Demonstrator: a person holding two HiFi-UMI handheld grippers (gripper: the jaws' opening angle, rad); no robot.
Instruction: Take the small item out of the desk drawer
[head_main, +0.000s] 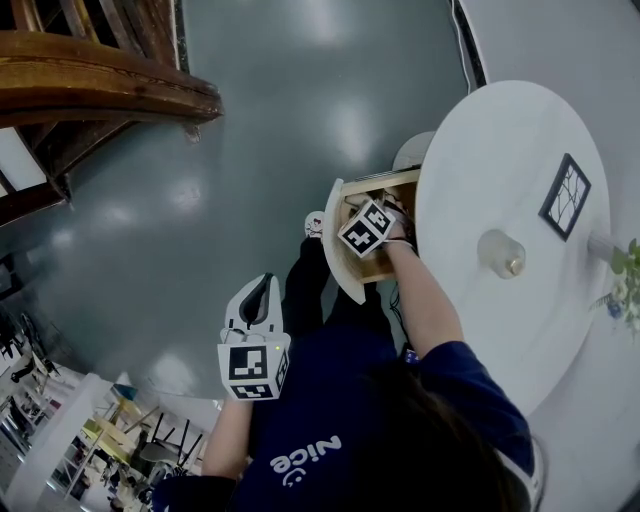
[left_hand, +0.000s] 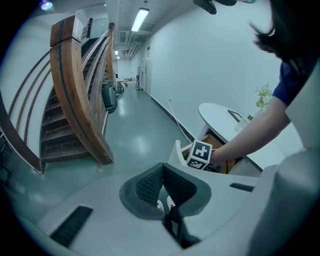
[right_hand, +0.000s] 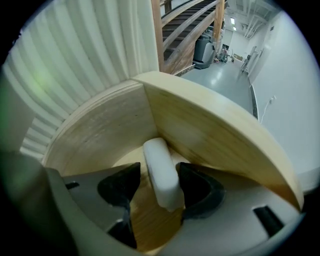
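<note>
Drawer walls (right_hand: 210, 130): curved wood hems your right gripper (right_hand: 159, 171) on both sides.
Floor (head_main: 150, 250): open around your left gripper (head_main: 262, 285).

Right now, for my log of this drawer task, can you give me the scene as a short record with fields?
drawer: pulled open from the round white table
small item: white oblong piece lying on the drawer's wooden floor
right gripper: inside the drawer, jaws apart on either side of the small item, not closed on it
left gripper: jaws together, empty, held over the floor away from the table
task state: item not yet lifted out
</note>
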